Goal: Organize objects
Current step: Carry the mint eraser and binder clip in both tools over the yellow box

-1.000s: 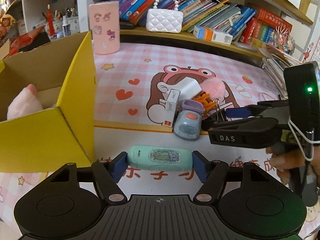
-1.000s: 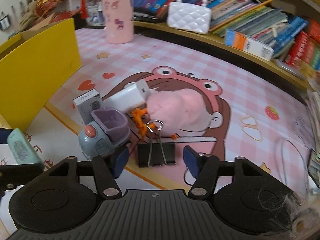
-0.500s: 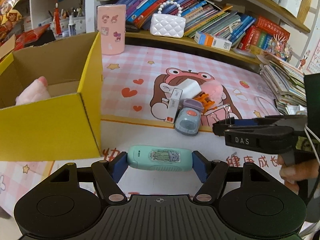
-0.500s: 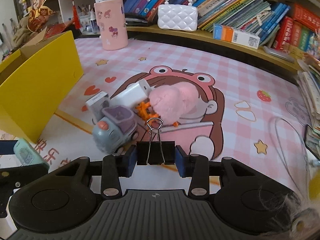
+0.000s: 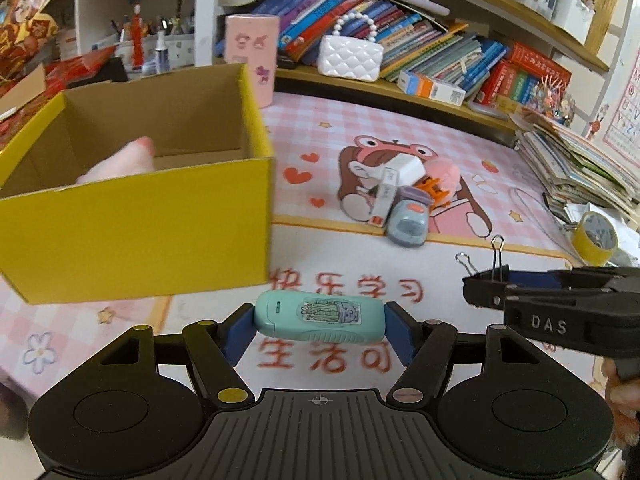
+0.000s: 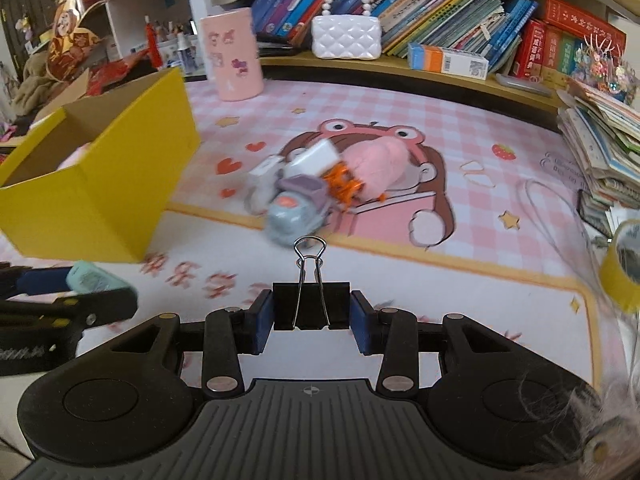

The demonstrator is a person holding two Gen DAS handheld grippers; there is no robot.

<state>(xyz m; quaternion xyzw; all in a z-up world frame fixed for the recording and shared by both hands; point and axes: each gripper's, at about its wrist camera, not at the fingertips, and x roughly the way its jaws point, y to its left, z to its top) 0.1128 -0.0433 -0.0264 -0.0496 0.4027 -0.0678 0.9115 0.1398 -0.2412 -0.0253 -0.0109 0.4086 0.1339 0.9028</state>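
Observation:
My left gripper (image 5: 319, 317) is shut on a mint-green oblong case (image 5: 320, 316) with a sticker, held crosswise above the mat. The right gripper (image 6: 311, 312) is shut on a black binder clip (image 6: 311, 308), its wire handles pointing forward; the same clip (image 5: 486, 280) shows at the right of the left wrist view. An open yellow cardboard box (image 5: 136, 236) stands at the left, with a pink plush (image 5: 120, 162) inside. A small pile remains on the mat: a grey-blue toy (image 6: 294, 216), a white charger (image 6: 316, 158), a pink pompom (image 6: 380, 164), an orange clip (image 6: 340, 184) and a small white box (image 5: 384, 200).
A pink cup (image 6: 232, 54) and a white quilted purse (image 6: 346, 36) stand at the back below rows of books. A stack of books (image 6: 604, 148) and a yellow tape roll (image 6: 624, 264) sit at the right. The pink checked mat (image 6: 440, 280) covers the table.
The right gripper closed on the binder clip and lifted it off the mat, pulling back from the pile. The left gripper drew back with the green case, so the box now shows more fully.

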